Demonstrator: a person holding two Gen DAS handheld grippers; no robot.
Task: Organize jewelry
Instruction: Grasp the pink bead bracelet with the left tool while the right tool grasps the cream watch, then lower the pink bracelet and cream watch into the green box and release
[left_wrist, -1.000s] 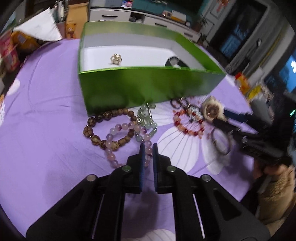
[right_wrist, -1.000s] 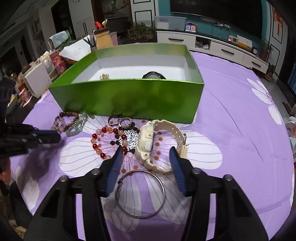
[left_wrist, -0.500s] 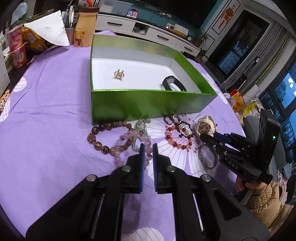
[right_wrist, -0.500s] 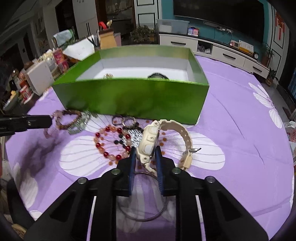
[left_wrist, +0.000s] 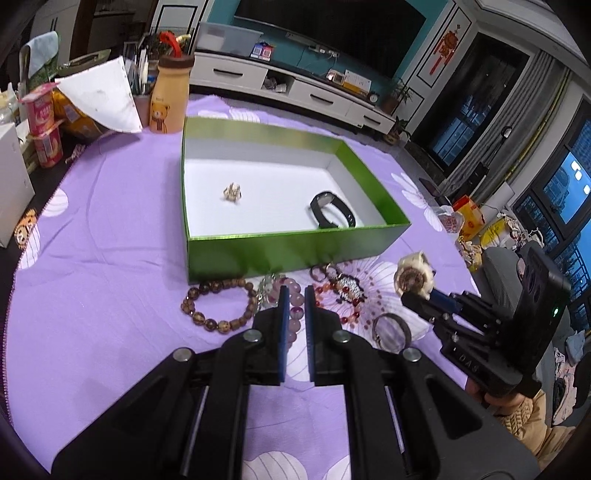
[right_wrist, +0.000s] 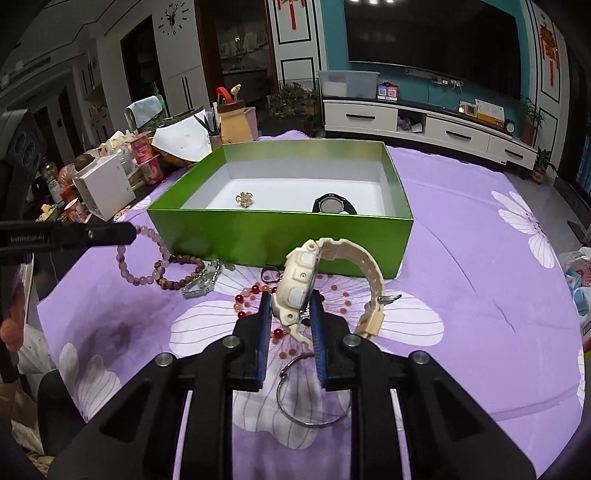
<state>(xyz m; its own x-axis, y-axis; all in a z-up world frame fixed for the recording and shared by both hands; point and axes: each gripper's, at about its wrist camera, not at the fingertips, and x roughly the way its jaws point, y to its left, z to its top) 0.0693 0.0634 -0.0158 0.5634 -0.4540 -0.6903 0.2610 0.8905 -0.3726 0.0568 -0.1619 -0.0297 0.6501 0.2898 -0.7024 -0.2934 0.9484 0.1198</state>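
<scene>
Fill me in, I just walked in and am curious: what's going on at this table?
A person sorts jewelry with two hand-held grippers. The right gripper has just been closing its jaws and now clamps a cream watch, held off the purple cloth. The left gripper is shut on a pale purple bead bracelet dangling from it. The green box holds a black watch and a small gold piece.

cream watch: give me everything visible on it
The cream watch is a chunky digital-style piece, matte plastic or resin by the look, with raised buttons on the side of its case and a ridged strap. The strap arcs up and to the right, ending in a metal buckle; it hangs open, unfastened. The right gripper has just closed its fingers on the case, which is tilted on edge. It appears lifted just clear of the purple cloth, in front of the green box. Its face shows brownish in the left wrist view.
</scene>
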